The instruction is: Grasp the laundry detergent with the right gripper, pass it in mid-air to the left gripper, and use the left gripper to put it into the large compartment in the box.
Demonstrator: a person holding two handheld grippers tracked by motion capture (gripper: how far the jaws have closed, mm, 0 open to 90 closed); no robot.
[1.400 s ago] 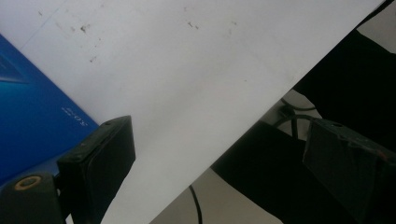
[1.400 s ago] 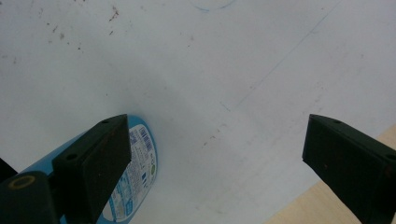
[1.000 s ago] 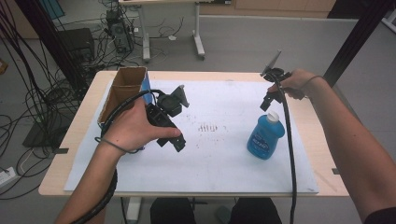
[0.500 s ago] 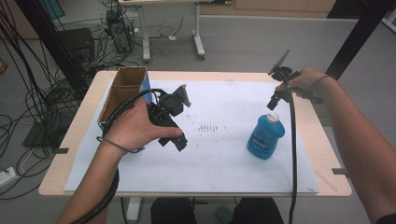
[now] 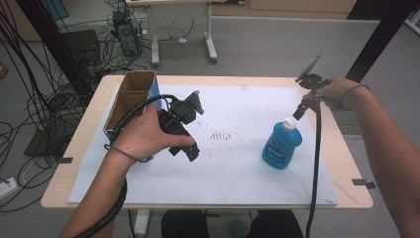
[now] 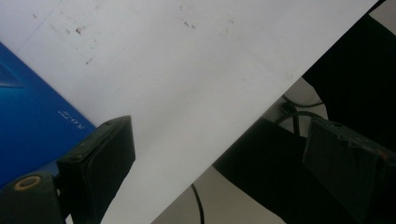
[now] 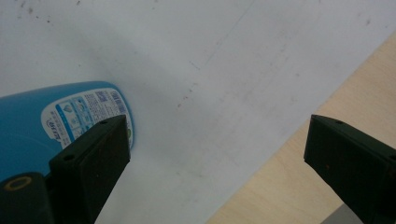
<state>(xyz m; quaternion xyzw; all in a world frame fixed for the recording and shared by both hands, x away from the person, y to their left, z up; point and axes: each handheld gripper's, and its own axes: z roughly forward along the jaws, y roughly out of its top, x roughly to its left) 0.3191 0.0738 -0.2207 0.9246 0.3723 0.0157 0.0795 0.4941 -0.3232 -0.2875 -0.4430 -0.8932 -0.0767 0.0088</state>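
A: Where is the bottle point(image 5: 282, 145)?
B: Standing upright on the white sheet point(image 5: 233, 163), well to the right of the box point(image 5: 130, 99), near the sheet's right edge. The right gripper point(image 5: 300, 110) hangs just above and behind its white cap; in the right gripper view the blue body point(image 7: 60, 121) sits beside the left jaw, not between the two.

A: And the tongs?
B: Both wide and empty. The left gripper point(image 5: 184, 144) is just right of the box, over the sheet, with nothing in it.

A: How will the bottle handle?
B: I judge it smooth plastic, a bit slippery, with some weight if there is liquid inside, and its walls may give under a squeeze. The narrower part below the cap looks the surest hold; the broad body seems likelier to slip or dent.

A: Any change from a second ago?
B: The right gripper has drawn up and back from the cap. The bottle and the left hand have hardly stirred.
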